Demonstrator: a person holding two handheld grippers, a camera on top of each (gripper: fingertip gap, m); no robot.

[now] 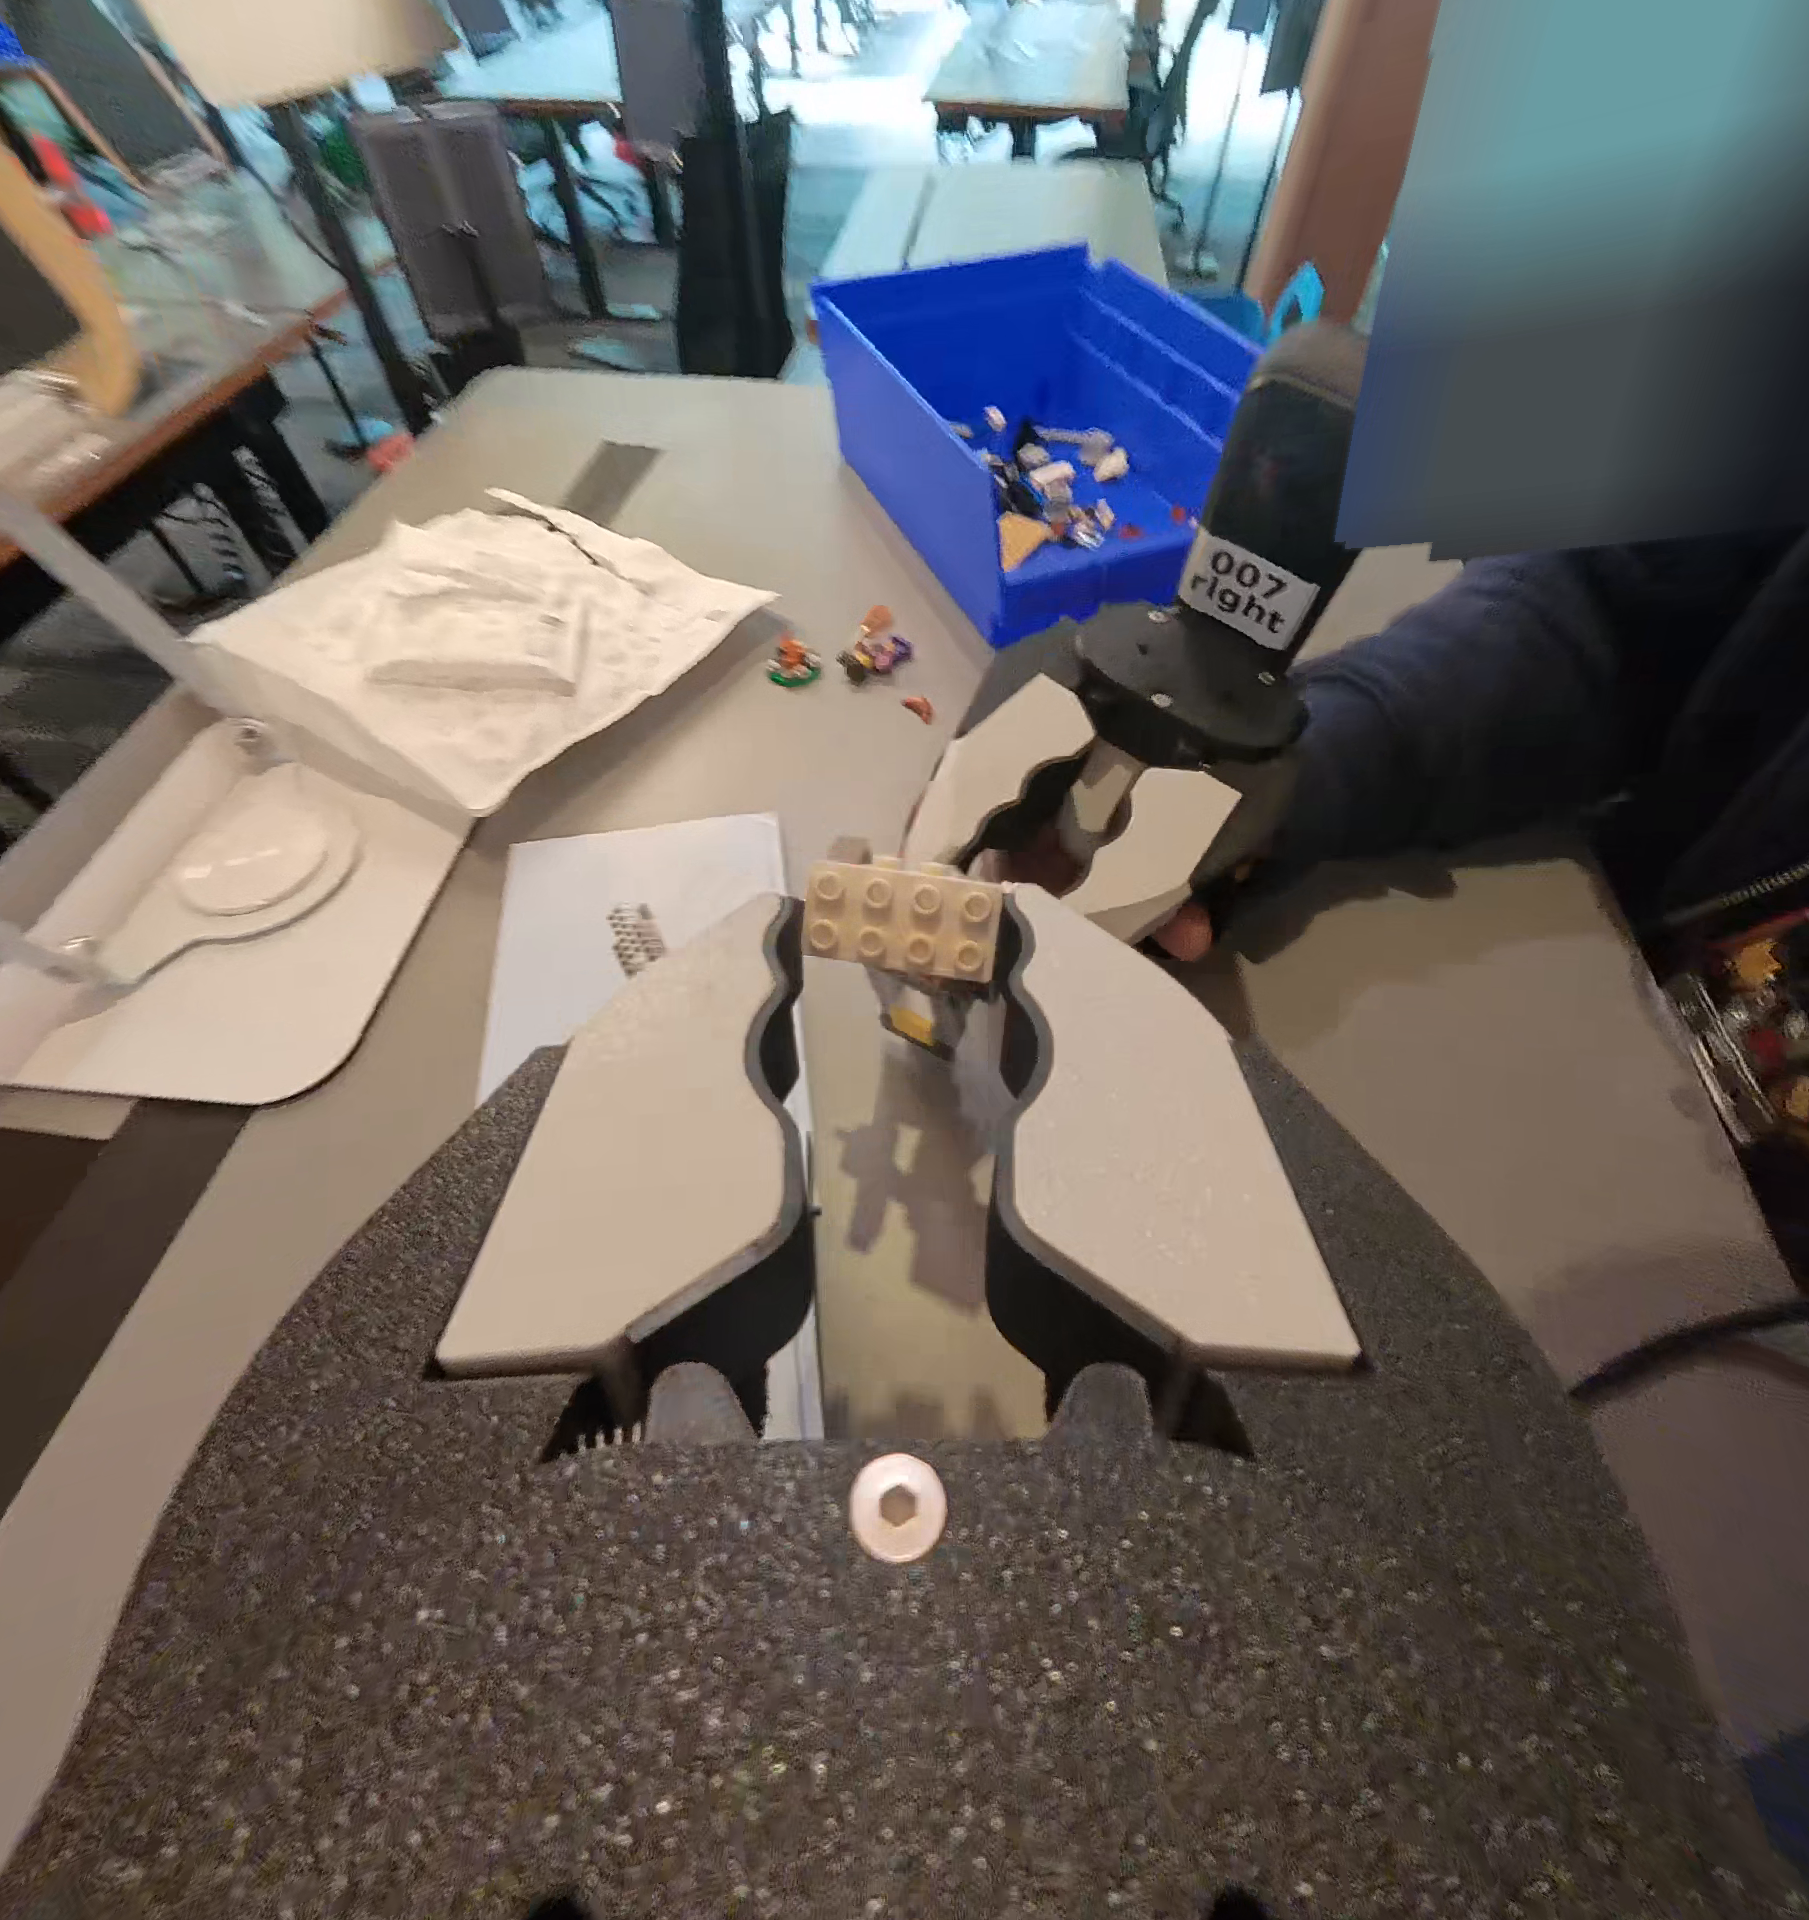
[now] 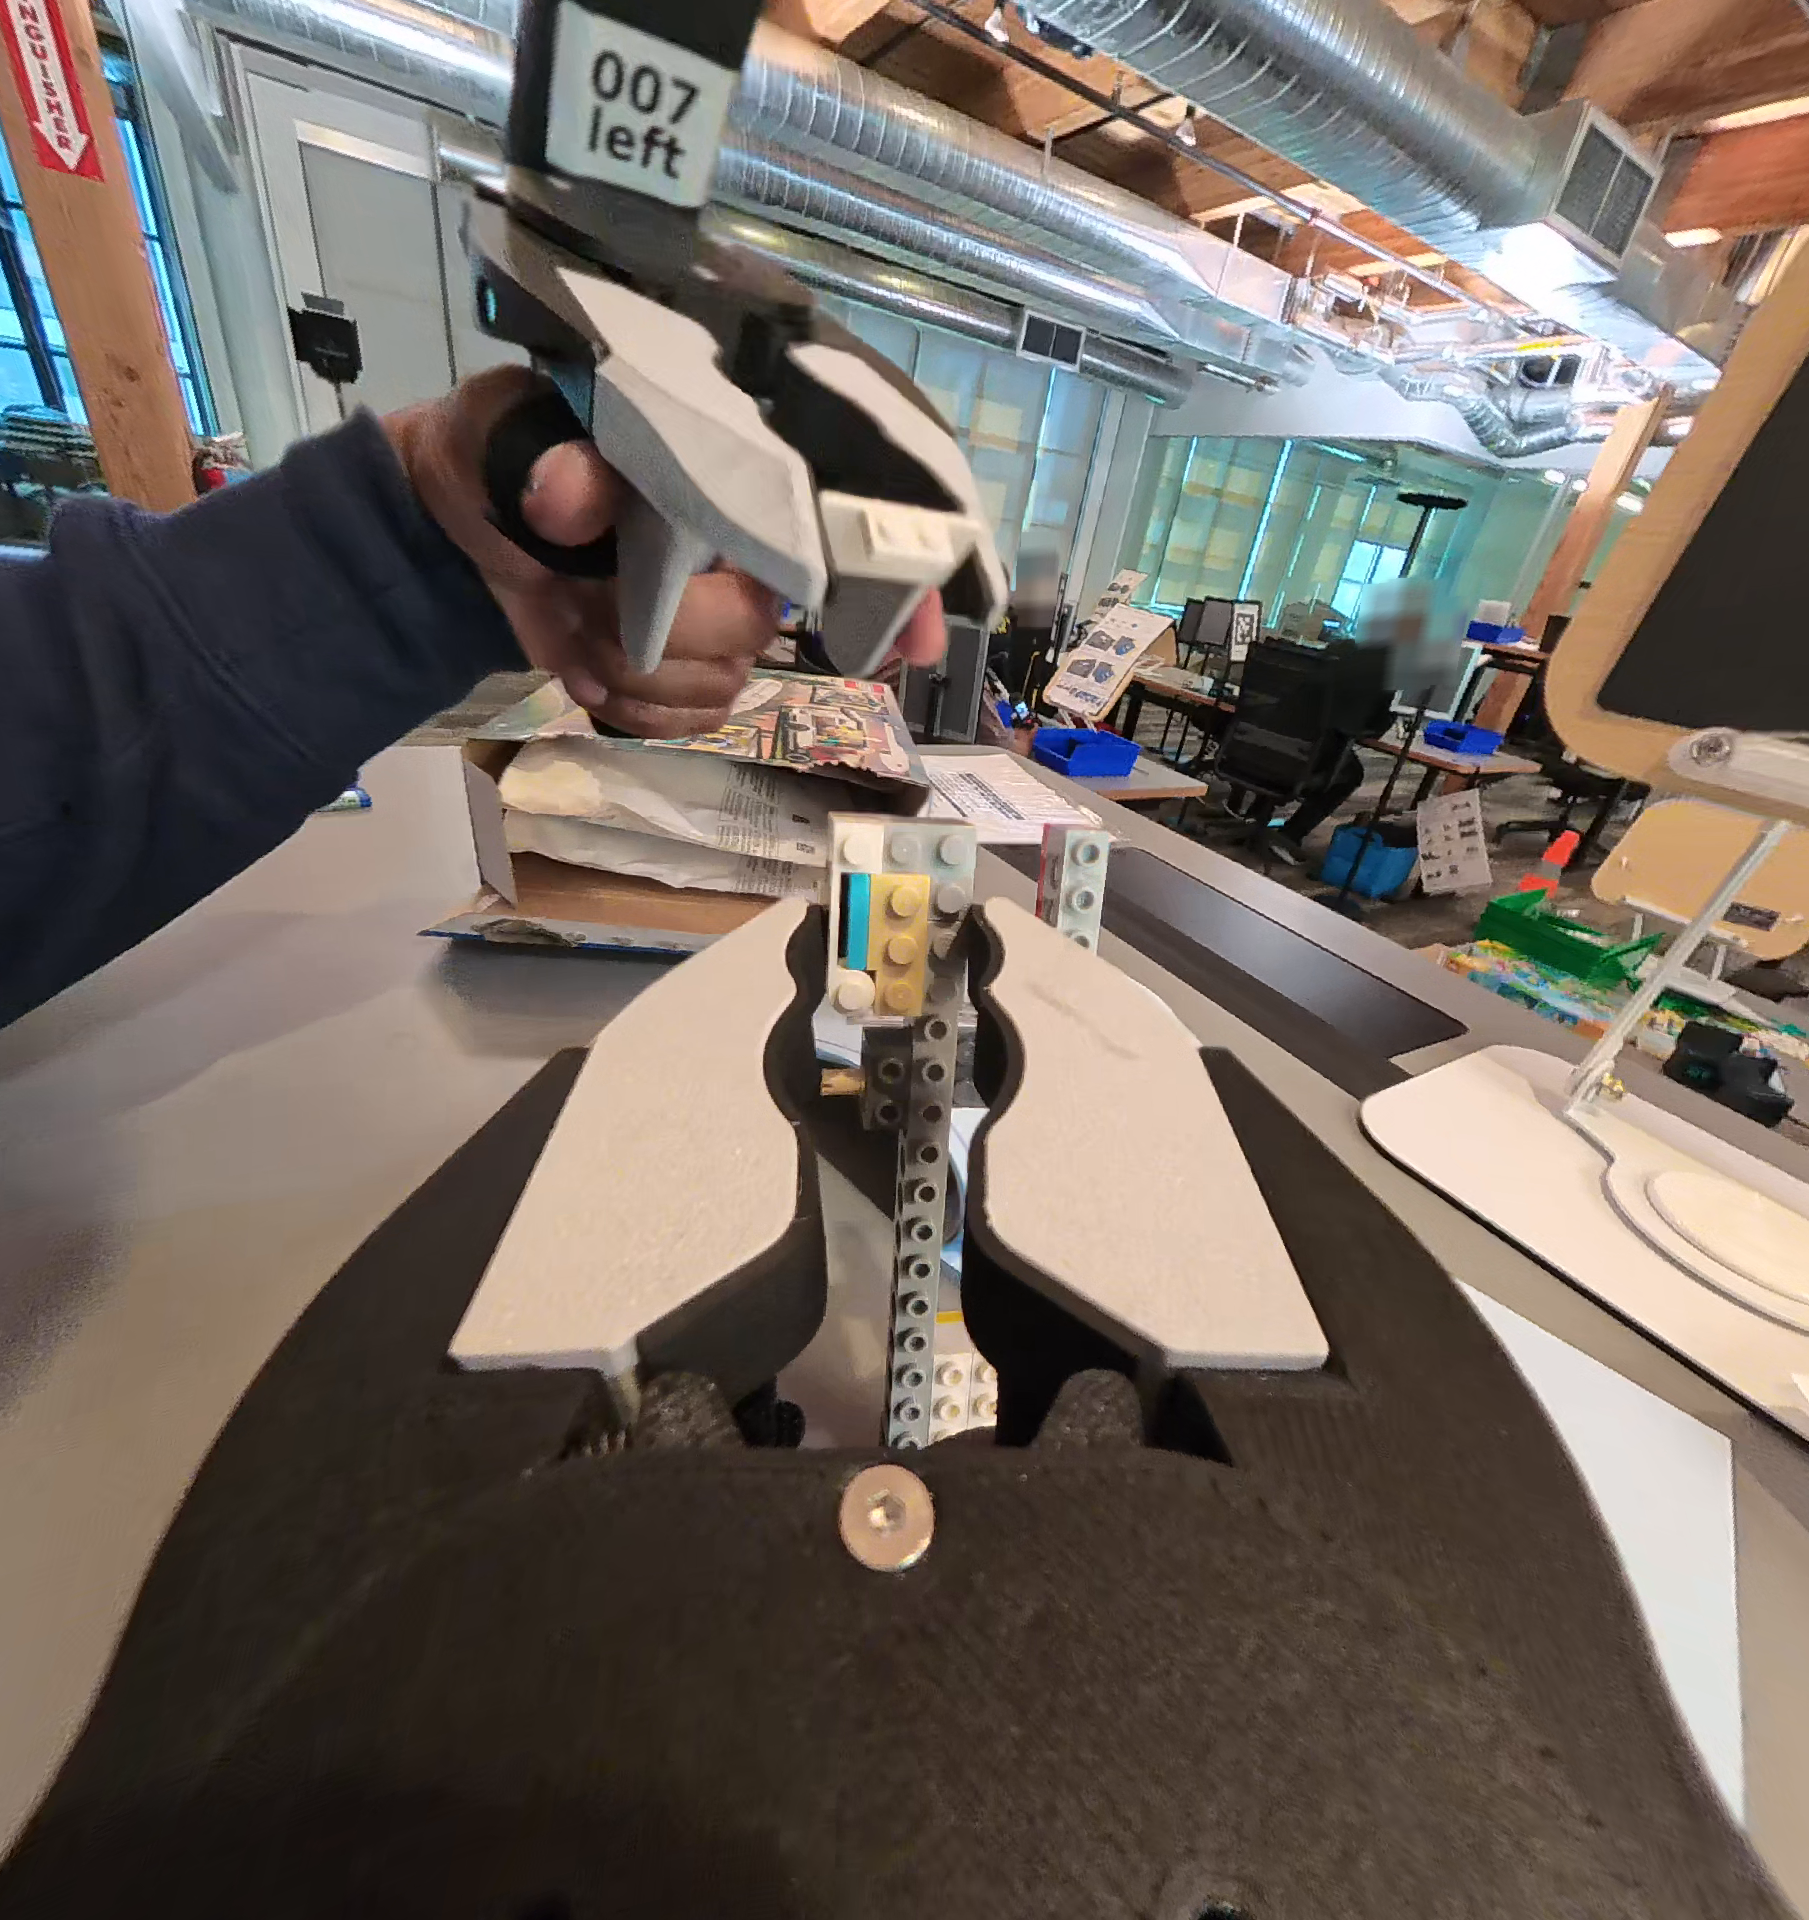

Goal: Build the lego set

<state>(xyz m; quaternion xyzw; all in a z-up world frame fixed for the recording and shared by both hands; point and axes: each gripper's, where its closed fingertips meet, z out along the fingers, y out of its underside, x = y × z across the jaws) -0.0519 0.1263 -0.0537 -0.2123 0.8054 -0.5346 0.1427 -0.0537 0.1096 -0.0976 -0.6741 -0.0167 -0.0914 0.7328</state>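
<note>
My left gripper is shut on a cream two-by-four brick, studs facing the camera, held above the grey table. A small grey and yellow piece shows just under the brick; I cannot tell if it is attached. In the right wrist view the left gripper hangs high with the pale brick at its tips. My right gripper is shut on a brick assembly: a long grey plate with white, turquoise and tan pieces at its far end. The right gripper shows just behind the cream brick.
A blue bin with loose pieces stands far right. White paper bags, small figures, a paper sheet and a white stand base lie left. An open cardboard box and an upright pale plate stand ahead. My hands' fingertips stand some 6 cm from each other.
</note>
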